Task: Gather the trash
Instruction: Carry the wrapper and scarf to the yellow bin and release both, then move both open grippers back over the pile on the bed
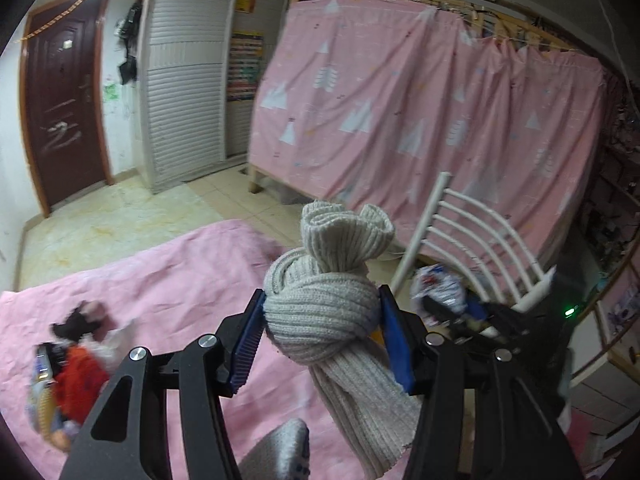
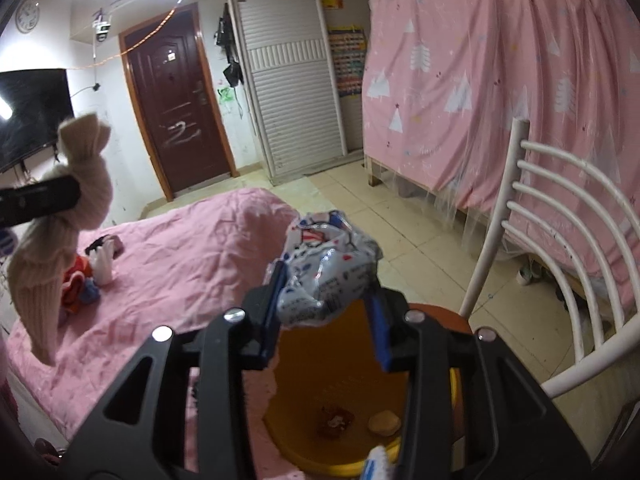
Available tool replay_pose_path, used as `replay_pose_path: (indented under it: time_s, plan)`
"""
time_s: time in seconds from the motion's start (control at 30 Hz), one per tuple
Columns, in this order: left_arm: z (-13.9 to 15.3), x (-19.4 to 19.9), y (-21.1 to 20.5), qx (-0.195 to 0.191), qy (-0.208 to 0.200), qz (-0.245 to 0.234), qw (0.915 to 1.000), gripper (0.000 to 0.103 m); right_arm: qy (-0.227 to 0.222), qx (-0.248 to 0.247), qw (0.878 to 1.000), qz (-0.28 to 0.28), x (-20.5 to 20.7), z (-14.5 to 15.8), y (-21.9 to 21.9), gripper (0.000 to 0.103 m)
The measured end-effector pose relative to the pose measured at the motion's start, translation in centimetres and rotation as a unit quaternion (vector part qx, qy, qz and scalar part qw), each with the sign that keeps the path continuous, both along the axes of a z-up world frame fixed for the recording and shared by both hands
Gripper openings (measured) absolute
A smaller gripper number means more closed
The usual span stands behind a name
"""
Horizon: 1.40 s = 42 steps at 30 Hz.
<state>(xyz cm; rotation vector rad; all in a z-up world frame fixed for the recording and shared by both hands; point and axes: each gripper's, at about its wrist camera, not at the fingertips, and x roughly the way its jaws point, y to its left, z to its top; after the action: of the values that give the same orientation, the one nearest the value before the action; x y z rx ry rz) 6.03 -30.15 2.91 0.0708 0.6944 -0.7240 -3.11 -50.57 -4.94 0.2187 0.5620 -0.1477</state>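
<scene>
- Between the blue pads of the right tool (image 2: 326, 300) sits a crumpled printed wrapper (image 2: 328, 270), directly above the open mouth of an orange bin (image 2: 344, 380) that already holds a few scraps at its bottom.
- The right tool's jaws stand a little apart around the wrapper; the left pad touches it, while the right pad looks barely in contact, so the hold seems loose.
- Judged from this, the step in hand is the drop: the wrapper should stay centred over the bin's mouth while the jaws part fully, since a light foil piece may cling to one pad or drift past the rim.
- A slight dip toward the opening before letting go would help it fall inside rather than onto the pink bed cover (image 2: 168, 264) beside the bin.
- Off to the left, the left tool (image 1: 322, 316) is clamped on a knotted grey knit sock (image 1: 320, 312), both pads pressing its bulge, with the tail hanging below.
- That sock hangs above the bed, well apart from the bin, so it should not crowd the drop.
- Beyond, a small heap of red and dark items (image 1: 76, 364) lies on the bed cover, and a white chair (image 2: 560, 264) stands just beside the bin.
</scene>
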Motion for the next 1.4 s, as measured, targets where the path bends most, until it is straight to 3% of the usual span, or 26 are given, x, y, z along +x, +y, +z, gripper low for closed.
replay_pose_path:
  time_s: [0.1,0.4,0.43,0.53,0.7,1.07,1.2,1.4]
  plan:
    - [-0.5,-0.1,-2.0,-0.01,0.005,-0.015,0.9998,0.045,0.003,0.018,1.0,-0.002,0.1,-0.7,-1.0,0.055]
    - [-1.8,-0.1,-6.9,-0.033,0.007,-0.042,0.9985,0.047,-0.014,0.04,0.998,-0.047,-1.6,-0.7,-3.6,0.056]
    - [-1.8,-0.2,-7.2,-0.037,0.003,-0.042,0.9984,0.049,-0.017,0.043,0.998,-0.053,-1.9,-0.7,-4.0,0.056]
    - [-1.7,-0.3,-8.2,-0.042,-0.006,-0.04,0.9983,0.076,-0.023,0.049,0.996,-0.065,-2.0,-0.4,-4.9,0.056]
    - [-1.7,-0.6,-8.2,-0.037,-0.011,-0.039,0.9985,0.078,-0.023,0.05,0.996,-0.065,-2.1,-0.4,-4.8,0.056]
    - [-0.2,-0.1,-3.4,-0.06,-0.011,-0.011,0.9981,0.078,-0.022,0.04,0.998,-0.031,-1.4,0.7,-1.7,0.056]
    - [0.5,0.0,-0.4,-0.064,-0.02,0.004,0.9978,0.078,-0.02,0.031,0.999,-0.008,-0.3,1.5,0.8,0.063]
    - [1.6,0.7,5.2,-0.065,-0.031,0.04,0.9966,0.081,-0.015,0.013,0.999,0.037,1.7,2.4,5.6,0.063]
